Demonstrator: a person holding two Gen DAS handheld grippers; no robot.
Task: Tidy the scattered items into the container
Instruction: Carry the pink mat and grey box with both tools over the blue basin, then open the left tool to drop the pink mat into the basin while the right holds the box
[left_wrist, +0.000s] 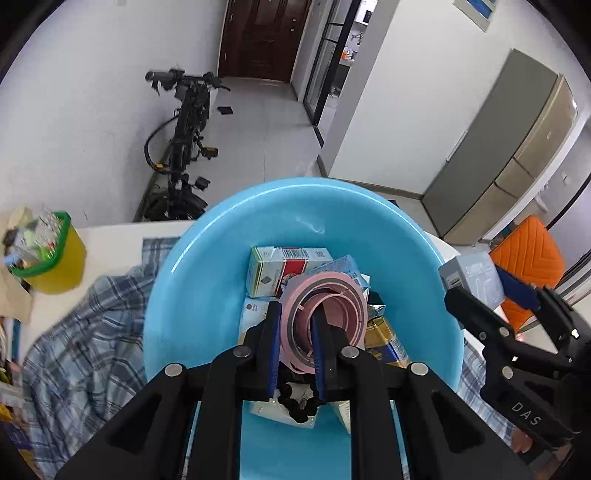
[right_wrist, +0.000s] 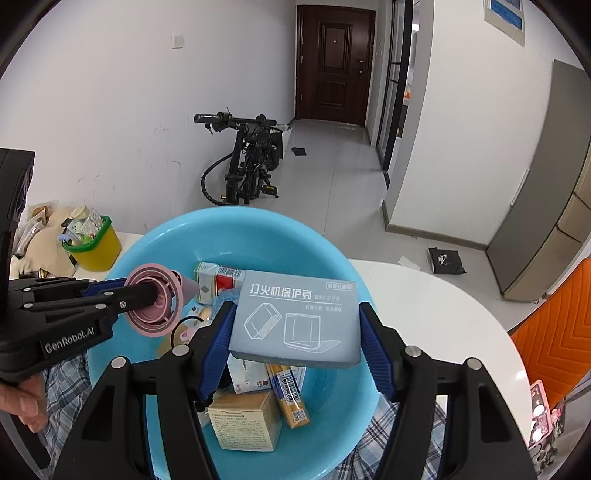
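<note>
My left hand-held gripper (left_wrist: 295, 332) is clenched on the pink ring (left_wrist: 325, 314), my right hand-held gripper (right_wrist: 295, 343) on the grey lighter-case box (right_wrist: 299, 317), both over the blue basin (right_wrist: 166, 240). Risk: releasing together, the box may bounce off the piled cartons (right_wrist: 243, 424) below.

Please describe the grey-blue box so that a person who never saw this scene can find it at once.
Find the big light blue basin on the table. Above its pile of small cartons, the right gripper holds a flat grey-blue box between its blue fingers. Only it bears white line drawings of cases.
</note>
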